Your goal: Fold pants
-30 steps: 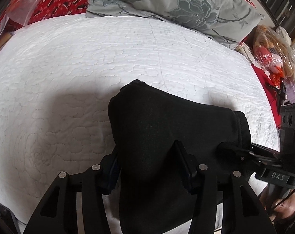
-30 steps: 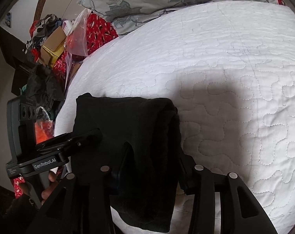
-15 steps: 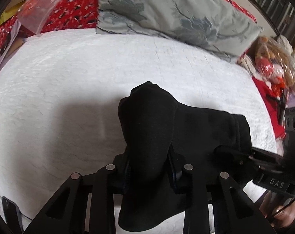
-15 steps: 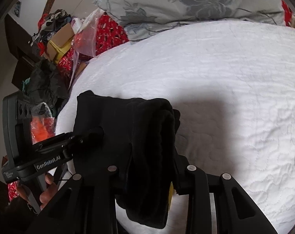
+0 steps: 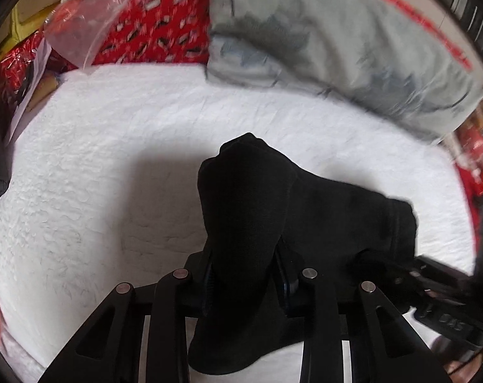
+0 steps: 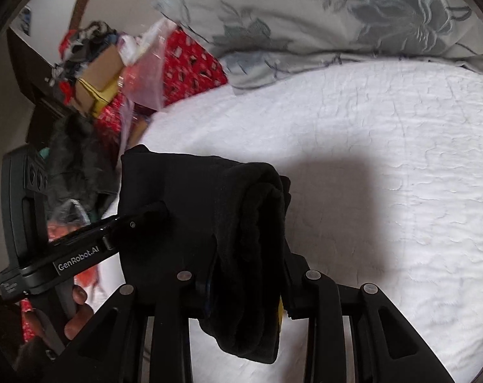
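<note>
The black pants (image 5: 337, 217) are a folded bundle lifted a little off the white quilt (image 5: 114, 175), stretched between both grippers. My left gripper (image 5: 246, 255) is shut on the bundle's left end, and the cloth bulges up between its fingers. In the right wrist view the pants (image 6: 184, 191) show a thick rolled edge, and my right gripper (image 6: 249, 265) is shut on that edge. Each gripper shows in the other's view: the right gripper (image 5: 366, 257) at the right, the left gripper (image 6: 155, 212) at the left. A hand (image 6: 78, 312) holds the left gripper's handle.
A grey flowered pillow (image 5: 353, 48) lies across the head of the bed. Red patterned cloth (image 5: 158, 25), a clear plastic bag (image 5: 82, 32) and boxes (image 6: 98, 79) crowd the far left corner. Dark clothing (image 6: 72, 159) is heaped beside the bed's left edge.
Both grippers closed on the pants, which had lain loosely between open jaws. The bundle has since been raised and carried toward the pillow, now larger and nearer in both views.
</note>
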The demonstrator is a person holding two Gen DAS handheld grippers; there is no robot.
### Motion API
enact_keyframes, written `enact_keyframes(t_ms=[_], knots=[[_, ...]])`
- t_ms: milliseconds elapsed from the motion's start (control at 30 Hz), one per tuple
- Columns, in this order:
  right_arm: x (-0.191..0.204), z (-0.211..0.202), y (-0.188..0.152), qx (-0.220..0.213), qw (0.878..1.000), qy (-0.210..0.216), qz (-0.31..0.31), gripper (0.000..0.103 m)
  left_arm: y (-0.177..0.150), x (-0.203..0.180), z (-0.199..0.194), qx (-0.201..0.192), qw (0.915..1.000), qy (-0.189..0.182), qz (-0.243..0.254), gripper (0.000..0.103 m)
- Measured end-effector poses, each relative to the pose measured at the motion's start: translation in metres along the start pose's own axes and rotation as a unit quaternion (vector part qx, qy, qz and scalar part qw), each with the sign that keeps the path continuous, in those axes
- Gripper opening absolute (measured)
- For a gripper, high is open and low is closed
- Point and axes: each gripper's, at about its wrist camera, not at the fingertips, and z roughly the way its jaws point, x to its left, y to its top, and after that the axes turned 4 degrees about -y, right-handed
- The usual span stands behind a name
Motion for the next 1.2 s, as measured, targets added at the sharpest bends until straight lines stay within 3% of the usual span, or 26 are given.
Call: enact_keyframes(t_ms=[67,167,233,333,467,600,633,733,933,1100,1200], knots=[[-0.005,0.011,0.000,0.000,1.000,-0.018,-0.006,0.033,0.000,0.000,0.014,0.007,0.9999,0.012,0.007,0.035],[-0.016,0.013,0.001,-0.006,1.000,-0.026,-0.009,0.046,-0.002,-0.002,0.022,-0.003,0.9992,0.034,0.022,0.051],[-0.026,0.011,0.000,-0.007,1.000,-0.022,-0.006,0.048,-0.002,-0.004,0.023,-0.009,0.9985,0.047,0.027,0.069],[-0.039,0.008,-0.002,-0.005,1.000,-0.009,0.018,0.053,-0.002,0.003,0.027,-0.010,0.9983,0.055,0.017,0.083],[-0.035,0.000,-0.004,0.000,1.000,-0.010,0.026,0.055,0.001,0.013,0.025,-0.003,0.9983,0.056,-0.015,0.082],[-0.012,-0.028,-0.008,-0.016,1.000,-0.015,-0.001,0.058,-0.003,0.009,0.002,-0.028,0.9955,0.088,-0.022,0.081],[-0.005,-0.034,-0.011,-0.015,1.000,-0.023,-0.011,0.063,-0.006,0.008,-0.003,-0.032,0.9951,0.090,-0.024,0.081],[0.013,-0.048,-0.025,-0.018,0.997,-0.068,-0.032,0.081,-0.018,0.003,-0.015,-0.039,0.9935,0.100,-0.036,0.081],[0.040,-0.067,-0.052,-0.027,0.982,-0.172,-0.069,0.099,-0.049,0.000,-0.040,-0.052,0.9915,0.100,-0.065,0.081],[0.055,-0.082,-0.069,-0.031,0.977,-0.191,-0.091,0.103,-0.068,-0.003,-0.059,-0.073,0.9890,0.103,-0.078,0.081],[0.064,-0.095,-0.079,-0.074,0.965,-0.223,-0.114,0.103,-0.080,-0.008,-0.068,-0.085,0.9876,0.104,-0.081,0.081]])
